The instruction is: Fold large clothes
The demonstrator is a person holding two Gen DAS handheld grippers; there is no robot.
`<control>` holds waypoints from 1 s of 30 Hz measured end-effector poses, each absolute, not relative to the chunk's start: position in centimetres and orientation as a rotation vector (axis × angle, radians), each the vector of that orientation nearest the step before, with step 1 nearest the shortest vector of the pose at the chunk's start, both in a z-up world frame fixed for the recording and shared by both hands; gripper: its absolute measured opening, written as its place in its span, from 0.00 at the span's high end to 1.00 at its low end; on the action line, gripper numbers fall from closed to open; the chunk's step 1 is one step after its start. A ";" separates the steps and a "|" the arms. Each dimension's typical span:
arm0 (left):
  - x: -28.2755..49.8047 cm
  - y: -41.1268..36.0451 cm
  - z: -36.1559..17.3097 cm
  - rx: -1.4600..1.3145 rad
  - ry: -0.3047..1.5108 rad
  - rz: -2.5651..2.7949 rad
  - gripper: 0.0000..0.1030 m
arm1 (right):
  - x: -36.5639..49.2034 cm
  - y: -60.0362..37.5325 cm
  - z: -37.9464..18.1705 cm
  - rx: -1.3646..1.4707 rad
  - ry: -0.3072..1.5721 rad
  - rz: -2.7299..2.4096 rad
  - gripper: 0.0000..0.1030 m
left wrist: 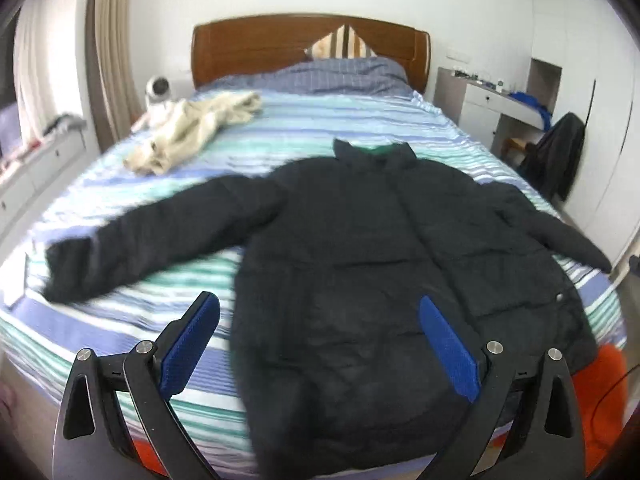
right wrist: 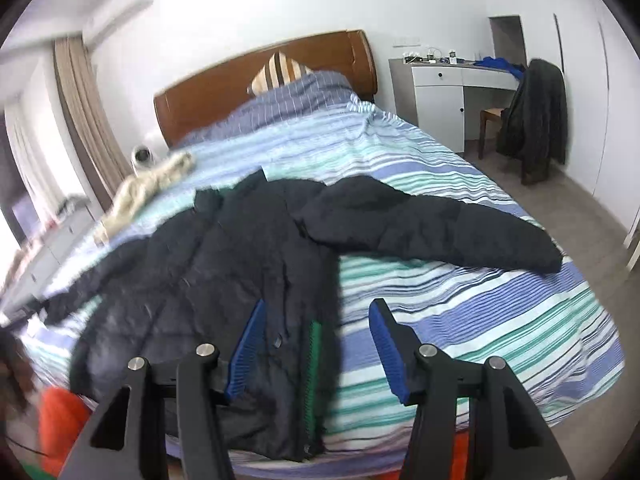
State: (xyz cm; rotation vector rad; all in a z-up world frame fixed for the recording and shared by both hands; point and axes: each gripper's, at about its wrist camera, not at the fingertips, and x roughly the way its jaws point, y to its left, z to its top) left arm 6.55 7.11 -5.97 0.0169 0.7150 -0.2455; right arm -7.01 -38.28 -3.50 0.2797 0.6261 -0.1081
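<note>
A large black puffer jacket [left wrist: 360, 248] lies spread flat, front up, on the striped bed [left wrist: 168, 304], collar toward the headboard and both sleeves stretched out sideways. My left gripper [left wrist: 320, 320] is open and empty, hovering above the jacket's lower left side. In the right wrist view the jacket [right wrist: 224, 272] shows a green lining strip along its right hem edge, and its right sleeve [right wrist: 432, 224] lies across the bed. My right gripper [right wrist: 316, 322] is open and empty above that hem edge.
A cream garment [left wrist: 188, 132] lies crumpled at the far left of the bed. A wooden headboard [left wrist: 256, 48] and pillows are at the far end. A white desk [right wrist: 440, 96] and a chair draped with a dark coat [right wrist: 532, 116] stand to the right. Orange fabric [left wrist: 604, 400] is at the bed's foot.
</note>
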 end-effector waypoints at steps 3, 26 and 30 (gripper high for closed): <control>7.1 4.8 -7.8 0.069 0.811 -0.246 0.03 | -7.0 -39.2 -4.1 0.287 0.642 -0.108 0.42; 6.0 6.8 -6.9 -0.054 0.827 -0.131 0.00 | -2.7 -66.9 -19.5 1.254 0.448 -0.613 0.60; 5.7 7.4 -7.3 -0.062 0.842 -0.101 0.00 | -2.9 -65.3 -17.7 1.114 0.484 -0.712 0.91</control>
